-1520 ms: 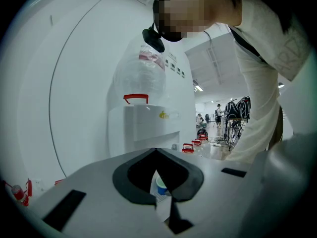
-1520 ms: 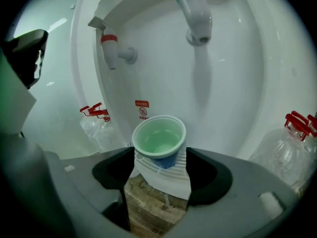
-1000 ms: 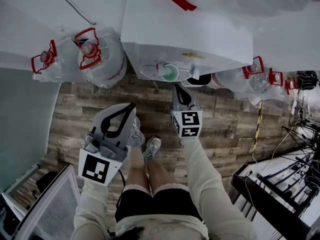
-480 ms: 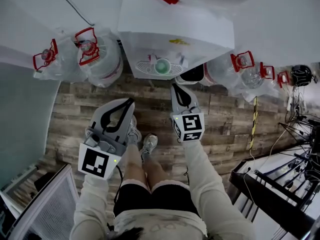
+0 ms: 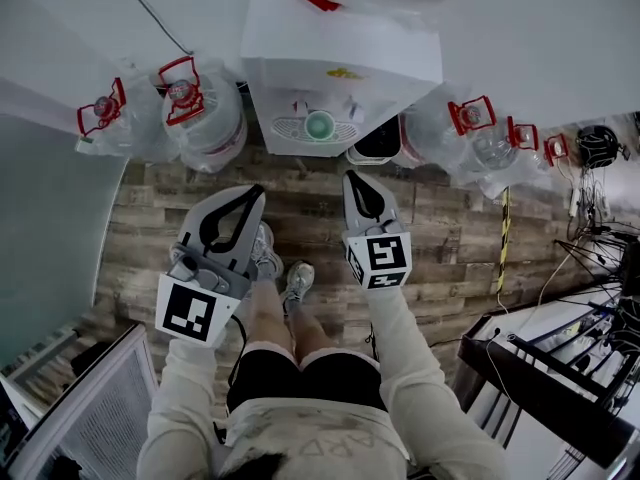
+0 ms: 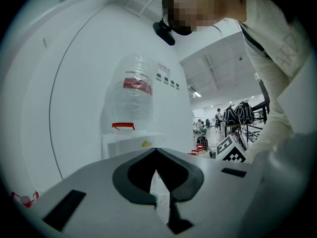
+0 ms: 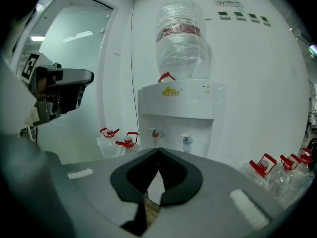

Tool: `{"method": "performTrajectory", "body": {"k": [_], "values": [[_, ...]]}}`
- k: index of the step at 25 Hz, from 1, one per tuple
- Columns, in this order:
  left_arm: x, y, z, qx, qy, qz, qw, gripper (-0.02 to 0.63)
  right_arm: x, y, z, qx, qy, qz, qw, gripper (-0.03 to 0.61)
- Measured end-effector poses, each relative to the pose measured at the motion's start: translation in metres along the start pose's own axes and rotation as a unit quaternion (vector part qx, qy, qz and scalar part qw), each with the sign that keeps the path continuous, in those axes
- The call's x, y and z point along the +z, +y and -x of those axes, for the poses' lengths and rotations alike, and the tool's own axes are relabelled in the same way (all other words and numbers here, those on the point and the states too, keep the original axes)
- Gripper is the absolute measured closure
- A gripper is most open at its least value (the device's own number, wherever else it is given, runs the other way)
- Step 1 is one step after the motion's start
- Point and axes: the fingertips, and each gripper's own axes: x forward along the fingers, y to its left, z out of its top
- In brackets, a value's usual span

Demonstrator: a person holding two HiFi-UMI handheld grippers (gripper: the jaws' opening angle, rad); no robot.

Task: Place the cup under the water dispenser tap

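A small green cup (image 5: 319, 125) stands on the drip tray of the white water dispenser (image 5: 340, 63), below its taps. Neither gripper touches it. In the head view my left gripper (image 5: 257, 192) and right gripper (image 5: 353, 178) hover over the wood floor in front of the dispenser, both shut and holding nothing. The right gripper view faces the dispenser (image 7: 181, 108) with its red tap (image 7: 155, 133) and blue tap (image 7: 186, 140); my right gripper (image 7: 158, 150) hides the tray and cup there. In its own view my left gripper (image 6: 156, 150) also has its tips together.
Water jugs with red handles stand left (image 5: 200, 113) and right (image 5: 470, 133) of the dispenser. A dark bin (image 5: 378, 144) sits beside its base. A black wire rack (image 5: 560, 368) is at the lower right, a white grille (image 5: 100, 418) at the lower left.
Both grippers have risen toward the head camera. The gap between the right gripper's tip and the drip tray has widened. The cup has stayed on the tray.
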Motion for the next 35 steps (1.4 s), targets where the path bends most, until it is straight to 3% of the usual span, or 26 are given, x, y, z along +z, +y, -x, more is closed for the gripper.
{"method": "performTrajectory", "body": {"k": [24,35], "values": [[0.091,-0.037,0.048,0.016,-0.03,-0.011,0.9994,0.609,0.127,0.026,0.128,0.0,-0.065,0.022,0.998,0.569],[0.129,-0.047,0.07,0.034,-0.052,-0.016,0.9979,0.609,0.164,0.023,0.171,-0.017,-0.089,0.016,0.996,0.569]]}}
